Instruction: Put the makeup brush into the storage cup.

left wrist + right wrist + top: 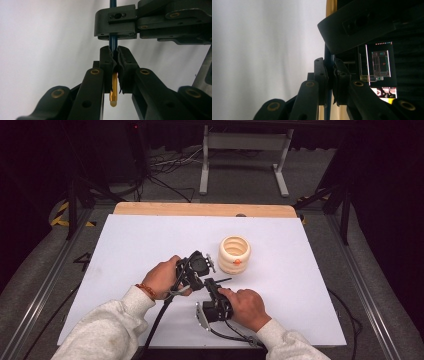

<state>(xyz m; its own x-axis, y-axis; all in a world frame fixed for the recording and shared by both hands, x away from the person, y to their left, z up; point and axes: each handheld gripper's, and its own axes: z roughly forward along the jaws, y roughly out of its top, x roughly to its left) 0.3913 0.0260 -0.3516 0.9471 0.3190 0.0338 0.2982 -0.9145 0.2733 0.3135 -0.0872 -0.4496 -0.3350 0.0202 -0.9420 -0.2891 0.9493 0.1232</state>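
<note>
Roughly mid-counter, both tongs meet on one thin pen (pixel 113 45) with a dark blue shaft and a gold end. Left tongs (pixel 199 268), seen from above in the person's left hand (pixel 161 277), sit left of centre, pointing toward the right hand. In the left gripper view the jaws are pressed together, pinching the pen: blue shaft sticks up beyond the pads, and the gold rounded tip (pixel 113 96) hangs below them, toward the camera. Just past those pads the other tongs cross the shaft from the right.

Right tongs (pixel 216 285) sit just beside and below the left ones in the high view, held by the right hand (pixel 247 306). In the right gripper view the right tongs (pixel 329 70) are also clamped on the blue shaft, which runs straight up between the pads; a gold stretch shows at the top edge, behind the left tool's black body. Pen is off the surface, carried between the two tools.

Farther right on the counter (pixel 140 245), well apart from the pen, stands a cream ribbed holder (pixel 234 254), upright, mouth open, small orange mark on its front. Counter is white sheet with a wooden strip at the far edge. Beyond: grey carpet, cables, a metal frame stand, dark surroundings.
</note>
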